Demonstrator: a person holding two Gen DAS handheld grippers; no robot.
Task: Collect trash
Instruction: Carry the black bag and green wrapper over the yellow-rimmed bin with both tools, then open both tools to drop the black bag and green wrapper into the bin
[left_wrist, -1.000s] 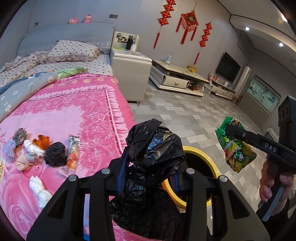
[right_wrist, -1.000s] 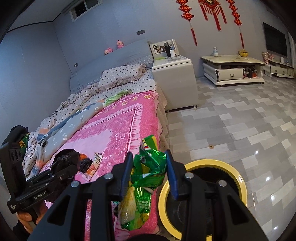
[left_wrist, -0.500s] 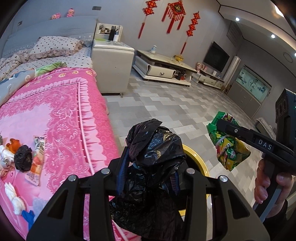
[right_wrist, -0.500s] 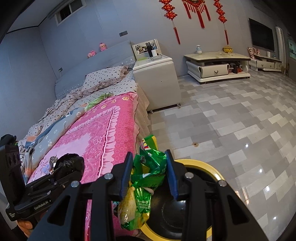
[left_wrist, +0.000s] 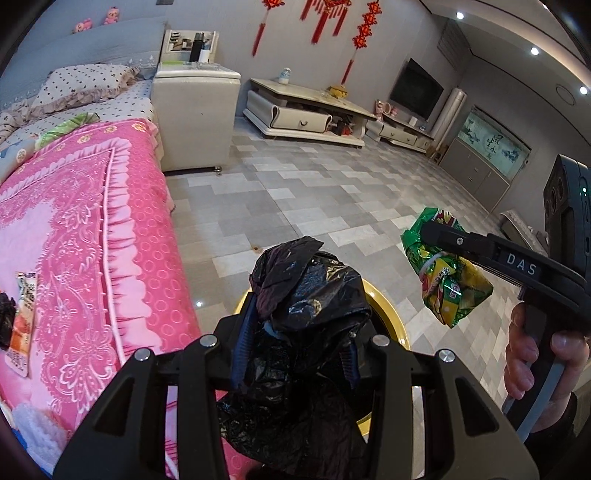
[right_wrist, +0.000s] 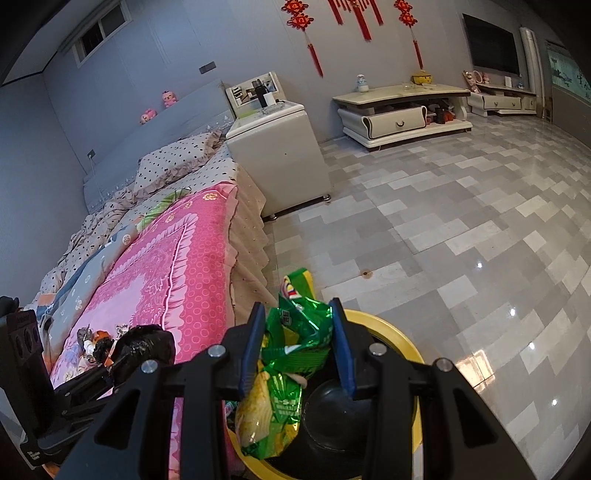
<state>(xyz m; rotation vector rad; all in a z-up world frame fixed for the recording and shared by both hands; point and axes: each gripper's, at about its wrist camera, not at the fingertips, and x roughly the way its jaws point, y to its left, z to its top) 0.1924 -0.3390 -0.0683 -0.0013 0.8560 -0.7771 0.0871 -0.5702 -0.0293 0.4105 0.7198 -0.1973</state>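
My left gripper is shut on a crumpled black plastic bag that hangs down between its blue pads, over the near rim of a yellow-rimmed bin. My right gripper is shut on a crumpled green and yellow snack bag, held above the same bin with its dark inside showing. In the left wrist view the right gripper holds the snack bag in the air to the right of the bin. The black bag shows at the lower left of the right wrist view.
A bed with a pink blanket runs along the left, with several scraps of litter near its foot. A white cabinet stands by the bed. Grey tiled floor spreads to a low TV bench.
Both grippers have moved off the bed toward the bin and dropped lower, each keeping its bag. The litter on the blanket has slid to the left edge of the left wrist view.
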